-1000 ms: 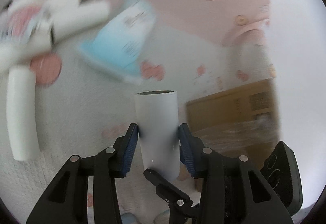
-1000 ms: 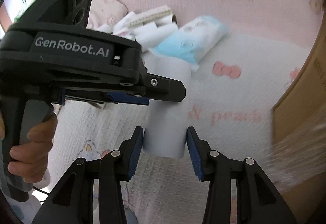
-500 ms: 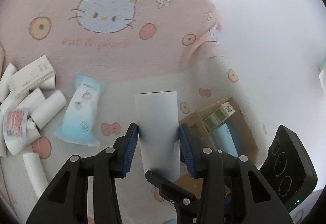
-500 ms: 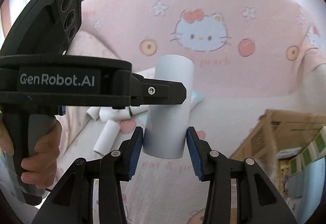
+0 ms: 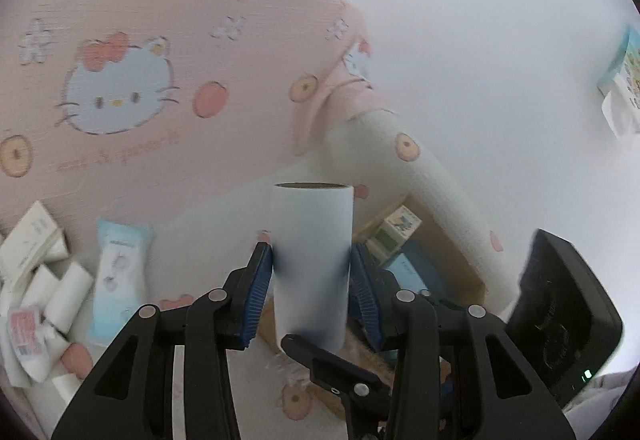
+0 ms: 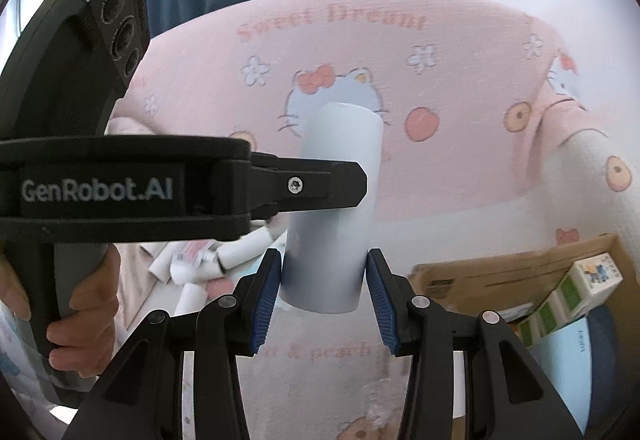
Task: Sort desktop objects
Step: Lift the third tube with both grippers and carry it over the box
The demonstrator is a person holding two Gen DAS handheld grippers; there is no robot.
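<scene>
Both tools grip the same white paper roll [image 5: 312, 264], held upright in the air above the bed: the left gripper [image 5: 311, 292] pinches its lower half between blue pads, and the right gripper [image 6: 323, 296] pinches it too, seen from its own camera with the left tool crossing in front at mid-height. The main risk is that two grips on one light tube fight each other; if the hands drift apart or twist differently, the thin wall could crush or the roll could pop free and drop short of the cardboard box [image 6: 516, 272]. That box already holds a green-and-white carton [image 6: 576, 288] and a pale blue pack [image 6: 572, 352], so a careless drop may bounce off them or off the rim. The surface is a bed with a white quilted sheet [image 6: 460, 224] printed with bows and peaches, and a pink cartoon-cat blanket [image 5: 168, 52] behind it. More white rolls [image 5: 60, 292] and a light blue tissue pack [image 5: 116, 280] lie in a loose heap at the left. The wall behind is plain white; something colourful at the far right edge is, I think, a tissue packet, though it is too blurred to be sure.
</scene>
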